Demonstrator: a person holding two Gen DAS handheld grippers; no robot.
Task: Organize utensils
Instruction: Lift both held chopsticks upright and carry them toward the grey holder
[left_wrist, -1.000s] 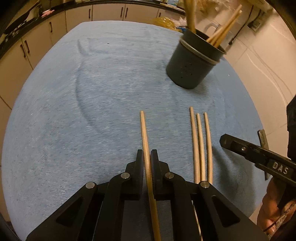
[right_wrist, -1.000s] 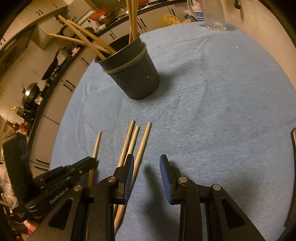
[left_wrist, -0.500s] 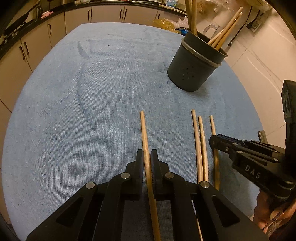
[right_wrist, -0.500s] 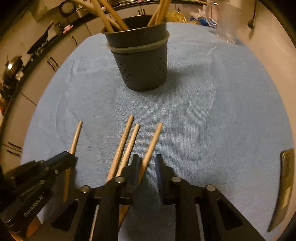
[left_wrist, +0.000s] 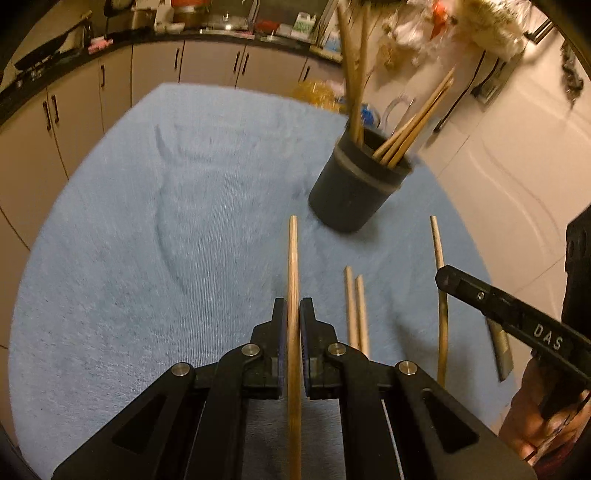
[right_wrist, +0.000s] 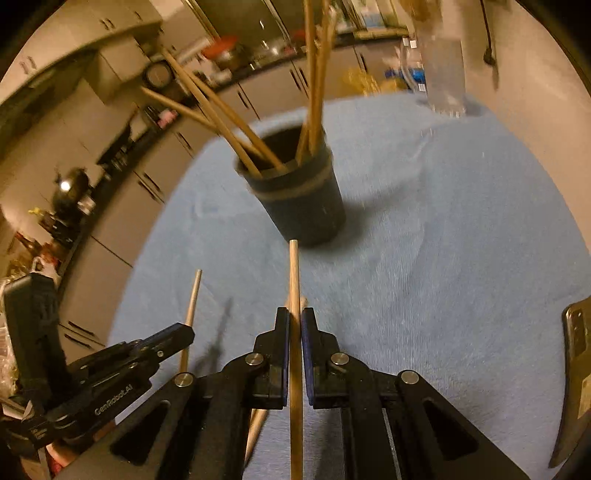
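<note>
Left gripper (left_wrist: 292, 314): jaws nearly together, pads pinching a wooden chopstick (left_wrist: 293, 266) that runs straight out ahead between them, its tip short of the dark utensil cup (left_wrist: 351, 192). Just right of these jaws, two loose chopsticks (left_wrist: 356, 306) lie side by side on the blue cloth (left_wrist: 147, 258), tips pointing away. Further right, the right gripper's black finger crosses another stick.

Right gripper (right_wrist: 294, 325): jaws have just been closing and now clamp a second chopstick (right_wrist: 294, 280), held along the jaw line, its far tip close to the base of the cup (right_wrist: 310, 206). Beneath these jaws the ends of the two loose sticks show, partly hidden. Left of the jaws, the left gripper's stick and black body.

Cup stands upright on the cloth ahead of both jaws, several chopsticks (right_wrist: 221, 110) leaning out of it. At the far right edge, a flat dark object (right_wrist: 574, 362) lies on the cloth; what it is, unclear.
</note>
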